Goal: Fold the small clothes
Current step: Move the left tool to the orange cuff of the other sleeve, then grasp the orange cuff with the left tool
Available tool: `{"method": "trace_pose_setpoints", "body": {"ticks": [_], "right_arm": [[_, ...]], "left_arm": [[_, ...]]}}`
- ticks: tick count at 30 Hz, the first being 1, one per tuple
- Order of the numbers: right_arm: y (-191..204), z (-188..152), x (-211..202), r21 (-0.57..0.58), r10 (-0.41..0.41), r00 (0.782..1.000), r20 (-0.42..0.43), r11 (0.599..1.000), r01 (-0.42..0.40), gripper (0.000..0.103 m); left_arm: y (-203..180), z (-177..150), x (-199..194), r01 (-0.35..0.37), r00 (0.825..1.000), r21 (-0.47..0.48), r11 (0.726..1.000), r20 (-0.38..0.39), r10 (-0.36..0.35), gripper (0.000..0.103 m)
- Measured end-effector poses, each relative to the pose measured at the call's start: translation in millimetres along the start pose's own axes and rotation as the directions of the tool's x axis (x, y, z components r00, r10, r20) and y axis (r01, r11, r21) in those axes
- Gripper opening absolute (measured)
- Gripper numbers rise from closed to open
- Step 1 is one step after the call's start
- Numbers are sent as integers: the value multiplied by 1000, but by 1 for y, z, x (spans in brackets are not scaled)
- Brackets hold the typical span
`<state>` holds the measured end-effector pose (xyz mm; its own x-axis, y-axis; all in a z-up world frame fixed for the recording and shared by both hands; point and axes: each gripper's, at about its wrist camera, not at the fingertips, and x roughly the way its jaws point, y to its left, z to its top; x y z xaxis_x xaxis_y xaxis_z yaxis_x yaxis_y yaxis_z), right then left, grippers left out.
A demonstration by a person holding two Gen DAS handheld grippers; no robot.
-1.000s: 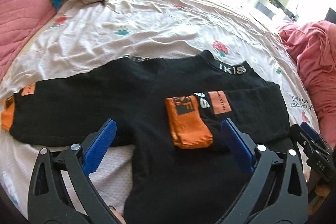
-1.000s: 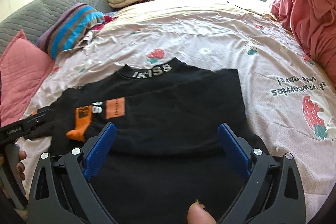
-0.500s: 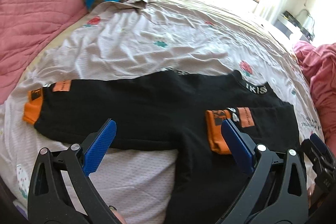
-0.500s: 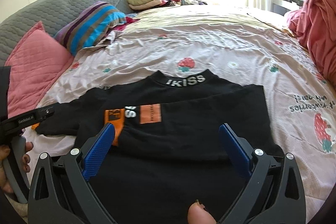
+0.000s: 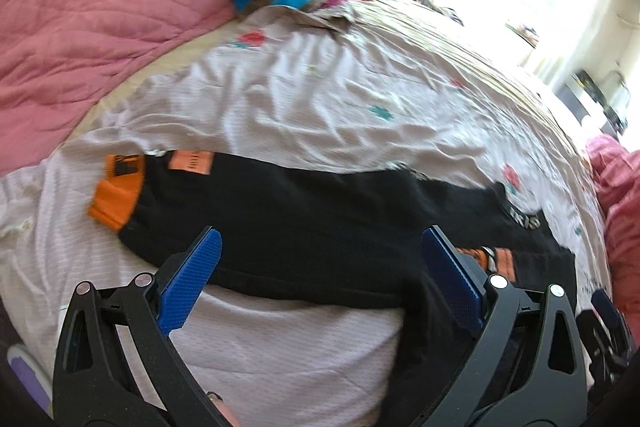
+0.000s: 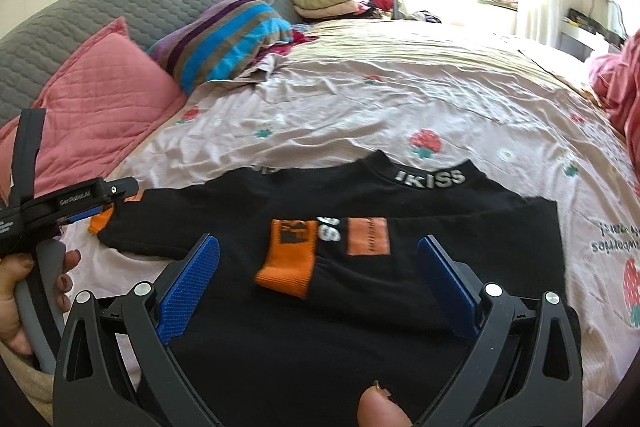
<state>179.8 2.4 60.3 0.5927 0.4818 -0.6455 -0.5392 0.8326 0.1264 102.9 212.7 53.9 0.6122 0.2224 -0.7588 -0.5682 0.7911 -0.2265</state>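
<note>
Swung left since a second ago toward the outstretched black knit sleeve with orange cuff [image 5: 116, 197] — left gripper [image 5: 320, 267] jaws apart, right gripper [image 6: 318, 269] likewise, empty — second sleeve fold likely next.

Black top [image 6: 360, 307] flat, rt sleeve folded in

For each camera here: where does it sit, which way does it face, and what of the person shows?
Left wrist: on the left gripper, facing the shirt's unfolded sleeve and pink pillow; a fingertip shows at the bottom edge.
Right wrist: on the right gripper, facing the folded sleeve and collar; a thumb and the left hand show.
Shared: shirt, bed, striped pillow.
</note>
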Motion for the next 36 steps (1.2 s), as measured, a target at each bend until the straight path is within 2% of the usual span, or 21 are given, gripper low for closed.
{"method": "trace_pose_setpoints", "body": {"ticks": [2, 7, 11, 15, 23, 26, 32, 36], "right_arm": [[9, 3, 4, -15, 12, 1000, -3, 1000, -12, 98], [29, 11, 15, -40, 42, 999, -6, 998, -42, 98], [45, 16, 27, -52, 68, 997, -20, 996, -69, 98], [62, 17, 41, -81, 94, 994, -51, 992, -98, 98], [100, 13, 71, -152, 124, 986, -108, 978, -140, 98], [110, 12, 80, -168, 132, 983, -126, 974, -152, 98], [123, 10, 92, -182, 145, 978, -146, 968, -171, 98], [123, 8, 98, -166, 146, 977, -158, 971, -172, 98]], "left_arm": [[12, 3, 1, -3, 1000, -35, 999, 0, 3, 94], [40, 7, 6, -80, 997, -107, 991, -5, 80, 94], [54, 8, 8, -84, 996, -156, 984, -6, 84, 94], [68, 10, 10, -147, 989, -176, 973, -11, 147, 94], [98, 12, 18, -190, 982, -257, 948, -45, 184, 94], [106, 12, 21, -222, 975, -271, 937, -60, 214, 94], [121, 11, 35, -248, 968, -301, 921, -100, 229, 94], [134, 7, 49, -252, 967, -375, 892, -124, 221, 94]]}}
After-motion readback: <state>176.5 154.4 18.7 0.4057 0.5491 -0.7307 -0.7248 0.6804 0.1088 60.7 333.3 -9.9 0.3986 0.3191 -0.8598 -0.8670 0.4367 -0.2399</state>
